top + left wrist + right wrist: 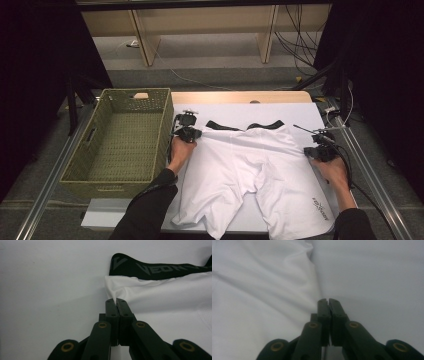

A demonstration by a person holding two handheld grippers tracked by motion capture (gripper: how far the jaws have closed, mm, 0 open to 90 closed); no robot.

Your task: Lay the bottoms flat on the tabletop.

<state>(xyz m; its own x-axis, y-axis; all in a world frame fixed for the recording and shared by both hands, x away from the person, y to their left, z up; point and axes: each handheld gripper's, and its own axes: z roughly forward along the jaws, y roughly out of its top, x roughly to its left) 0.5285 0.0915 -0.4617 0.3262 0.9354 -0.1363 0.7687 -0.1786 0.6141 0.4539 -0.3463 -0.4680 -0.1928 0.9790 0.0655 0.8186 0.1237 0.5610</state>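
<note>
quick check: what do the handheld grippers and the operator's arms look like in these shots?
Both grippers, left gripper and right gripper, are black, each with two flat black fingers on linkage arms with brass-coloured pivot rivets. Black cables trail from the right gripper. Up top, each carries small pale fittings on a black body. The person wears long dark sleeves, with the hands bare.

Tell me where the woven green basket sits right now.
In the high view, the woven green basket stands on the table's left side, just left of the left gripper and the white shorts.
</note>
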